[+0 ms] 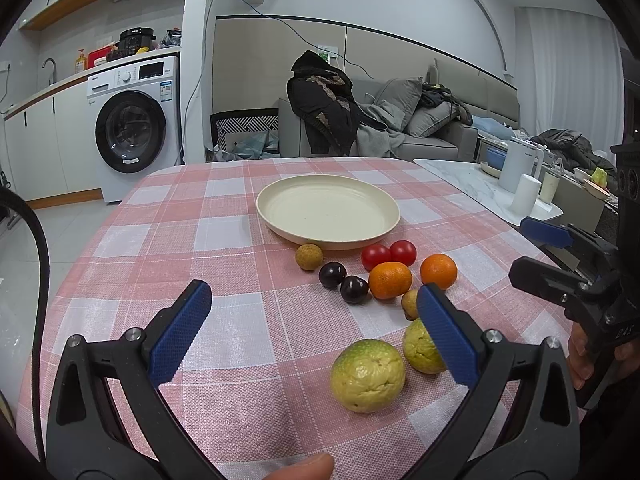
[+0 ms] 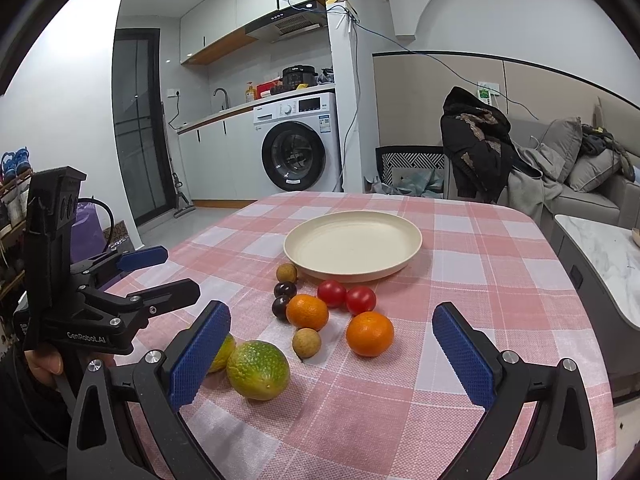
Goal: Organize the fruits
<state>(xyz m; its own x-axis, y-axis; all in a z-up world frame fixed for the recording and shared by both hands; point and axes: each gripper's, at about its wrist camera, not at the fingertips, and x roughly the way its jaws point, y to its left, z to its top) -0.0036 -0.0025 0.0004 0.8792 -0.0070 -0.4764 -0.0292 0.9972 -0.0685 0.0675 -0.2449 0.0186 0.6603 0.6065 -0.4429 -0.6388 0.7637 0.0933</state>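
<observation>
Both my grippers hover low over the pink checked tablecloth (image 1: 168, 240), nothing held. My left gripper (image 1: 316, 316) has its jaws spread wide, blue pads (image 1: 180, 332) far apart; from its camera the nearer green-yellow fruit (image 1: 367, 376) sits on the cloth between the fingers at about 5 o'clock from the gap's middle, and the second green-yellow fruit (image 1: 422, 350) is partly hidden behind the right pad, at 3 o'clock from the first; whether the two touch, can't tell. My right gripper (image 2: 332, 352) is also wide open, and shows in the left camera at 3 o'clock. In the right camera, going left to right: the greener fruit (image 2: 258, 370) just right of my left pad, two dark plums (image 2: 285, 289) stacked at 11 o'clock, a brown longan (image 2: 287, 273) above them beside the plate, an orange (image 2: 307, 312) touching the lower plum, a second longan (image 2: 306, 343) at 6 o'clock from that orange, two red tomatoes (image 2: 332, 293) side by side, another orange (image 2: 369, 333) at 5 o'clock from them. The cream plate (image 2: 412, 246) sits at 12 o'clock from the fruit cluster, with no fruit on it. All fruit lies on the cloth.
</observation>
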